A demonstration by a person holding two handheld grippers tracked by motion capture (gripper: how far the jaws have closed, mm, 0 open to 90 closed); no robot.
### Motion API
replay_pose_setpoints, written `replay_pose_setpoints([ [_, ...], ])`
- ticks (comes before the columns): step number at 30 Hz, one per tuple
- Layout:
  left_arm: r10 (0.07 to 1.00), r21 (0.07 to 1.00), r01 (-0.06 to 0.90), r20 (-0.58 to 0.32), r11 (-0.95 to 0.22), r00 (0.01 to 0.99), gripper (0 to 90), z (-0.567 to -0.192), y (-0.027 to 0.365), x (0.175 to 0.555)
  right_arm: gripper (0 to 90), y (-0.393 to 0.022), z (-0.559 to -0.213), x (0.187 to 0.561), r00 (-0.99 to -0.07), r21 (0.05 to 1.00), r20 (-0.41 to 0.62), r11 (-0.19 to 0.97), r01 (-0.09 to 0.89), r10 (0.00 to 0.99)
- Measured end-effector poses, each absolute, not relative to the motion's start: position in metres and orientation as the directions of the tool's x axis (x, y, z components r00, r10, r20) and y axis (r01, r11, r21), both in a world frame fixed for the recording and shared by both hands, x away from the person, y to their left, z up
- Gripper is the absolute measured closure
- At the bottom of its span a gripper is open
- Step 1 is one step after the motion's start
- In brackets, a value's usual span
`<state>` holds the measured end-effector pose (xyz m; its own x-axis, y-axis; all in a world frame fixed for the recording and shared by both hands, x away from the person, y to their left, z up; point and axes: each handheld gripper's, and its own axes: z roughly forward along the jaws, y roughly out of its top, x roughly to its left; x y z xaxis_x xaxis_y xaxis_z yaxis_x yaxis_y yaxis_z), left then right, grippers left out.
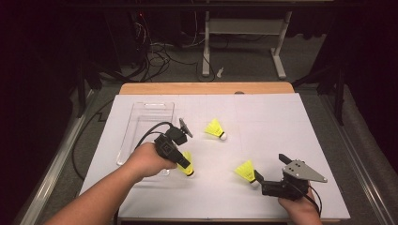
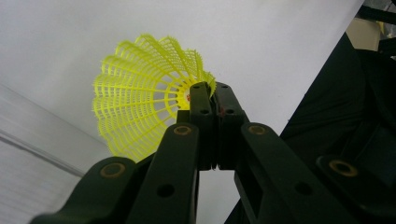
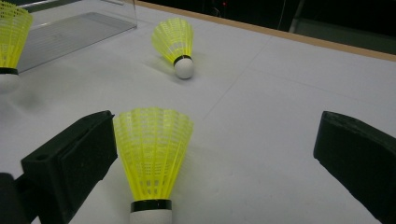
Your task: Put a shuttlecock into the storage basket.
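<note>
Three yellow plastic mesh shuttlecocks showed. The left gripper (image 2: 209, 95) pinched the skirt rim of one (image 2: 140, 107) above the tabletop's (image 1: 272, 122) near-left part, beside one clear plastic tray (image 1: 145, 117); its cork was hidden. The right gripper (image 3: 215, 158) stood spread around another (image 3: 152, 154) near the near edge; the third (image 1: 215, 129) lay mid-tabletop.

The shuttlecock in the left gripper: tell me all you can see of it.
The shuttlecock has a bright yellow skirt of netted plastic with a frilled rim, and a white rounded base. The left gripper is shut on the skirt's edge, its pads pinching the mesh. In the high view it sits under the hand with the skirt up and the base down, beside the clear tray on the white table. Whether the base touches the table is unclear.
</note>
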<state>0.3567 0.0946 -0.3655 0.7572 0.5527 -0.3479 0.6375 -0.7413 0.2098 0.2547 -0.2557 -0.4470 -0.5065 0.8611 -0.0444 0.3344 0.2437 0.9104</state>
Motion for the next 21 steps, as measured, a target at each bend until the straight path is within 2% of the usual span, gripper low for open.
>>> replay_pose_setpoints([
  [21, 0.581, 0.219, 0.651, -0.308, -0.727, 0.753, 88.6, -0.349, 0.101, 0.361, 0.1, -0.256, -0.446, 0.255, -0.505, 0.910, -0.041, 0.240, 0.337, 0.862],
])
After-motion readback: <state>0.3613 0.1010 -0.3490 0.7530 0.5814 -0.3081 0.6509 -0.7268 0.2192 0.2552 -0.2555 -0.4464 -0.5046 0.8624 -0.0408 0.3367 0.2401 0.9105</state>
